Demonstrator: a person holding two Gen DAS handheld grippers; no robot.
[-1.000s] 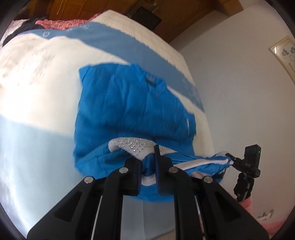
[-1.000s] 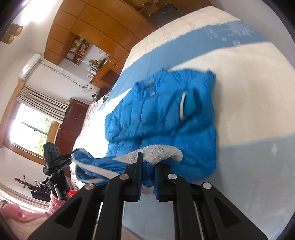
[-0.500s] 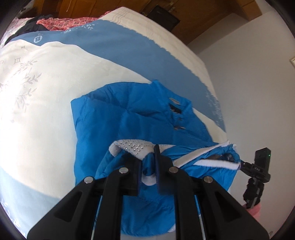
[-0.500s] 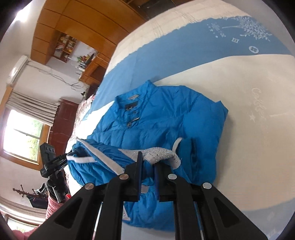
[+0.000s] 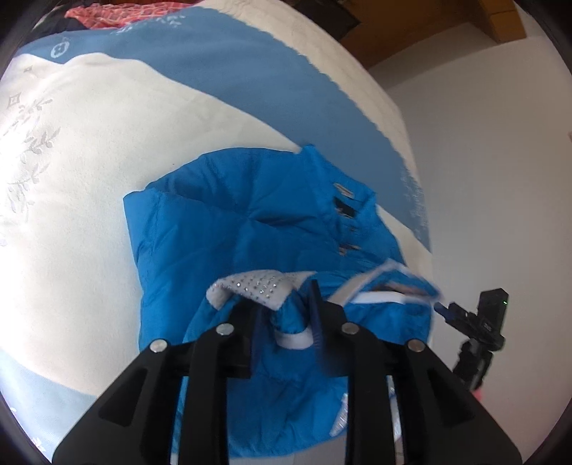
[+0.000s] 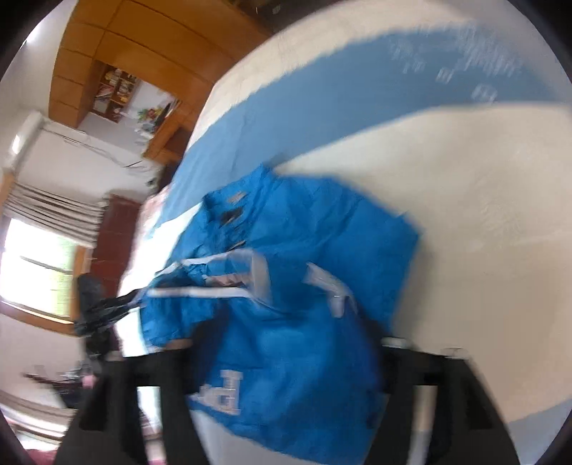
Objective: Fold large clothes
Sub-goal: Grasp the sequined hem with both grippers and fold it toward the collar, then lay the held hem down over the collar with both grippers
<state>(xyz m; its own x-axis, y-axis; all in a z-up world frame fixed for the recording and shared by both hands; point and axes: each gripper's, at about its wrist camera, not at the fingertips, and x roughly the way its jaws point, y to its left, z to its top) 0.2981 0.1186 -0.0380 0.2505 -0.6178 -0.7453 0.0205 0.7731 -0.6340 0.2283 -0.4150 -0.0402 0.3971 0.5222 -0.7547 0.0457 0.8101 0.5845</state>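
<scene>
A home bedroom — a wide bed (image 5: 107, 150) under a cream-and-blue printed cover fills both views. Beyond it stand wood-panelled cabinets (image 6: 118, 46) with cluttered open shelves (image 6: 118, 93), a curtained window (image 6: 39, 250) and a wall-mounted air conditioner (image 6: 26, 136) — ordinary domestic fittings.

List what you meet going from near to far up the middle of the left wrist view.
Left hand-held gripper, its fingers closed on a fold of the blue jacket → white studded trim → the jacket's flat body → cream band of the bedspread → blue band → wooden furniture.
</scene>
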